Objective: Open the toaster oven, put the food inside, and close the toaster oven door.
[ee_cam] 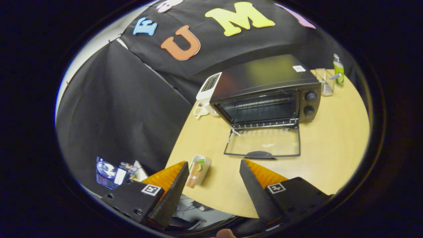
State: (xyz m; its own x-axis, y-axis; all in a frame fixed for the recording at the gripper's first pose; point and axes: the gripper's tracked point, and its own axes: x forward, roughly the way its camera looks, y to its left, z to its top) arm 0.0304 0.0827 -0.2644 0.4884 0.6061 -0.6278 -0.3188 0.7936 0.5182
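Note:
A black toaster oven point(264, 89) stands on the wooden table point(330, 148) beyond my fingers. Its glass door point(263, 142) lies folded down flat toward me, and the inside with its wire rack shows. The food point(197, 171), a sandwich in a small white tray, rests on the table just ahead of my left finger. My gripper point(214, 167) hangs above the table's near edge, open, with nothing between its black-and-orange fingers point(172, 195).
A white appliance point(207, 89) stands against the oven's left side. A wire holder point(325, 82) and a green bottle point(338, 70) sit at the table's far right. Bare table lies right of the door. Clutter point(114, 170) sits below the table's left edge.

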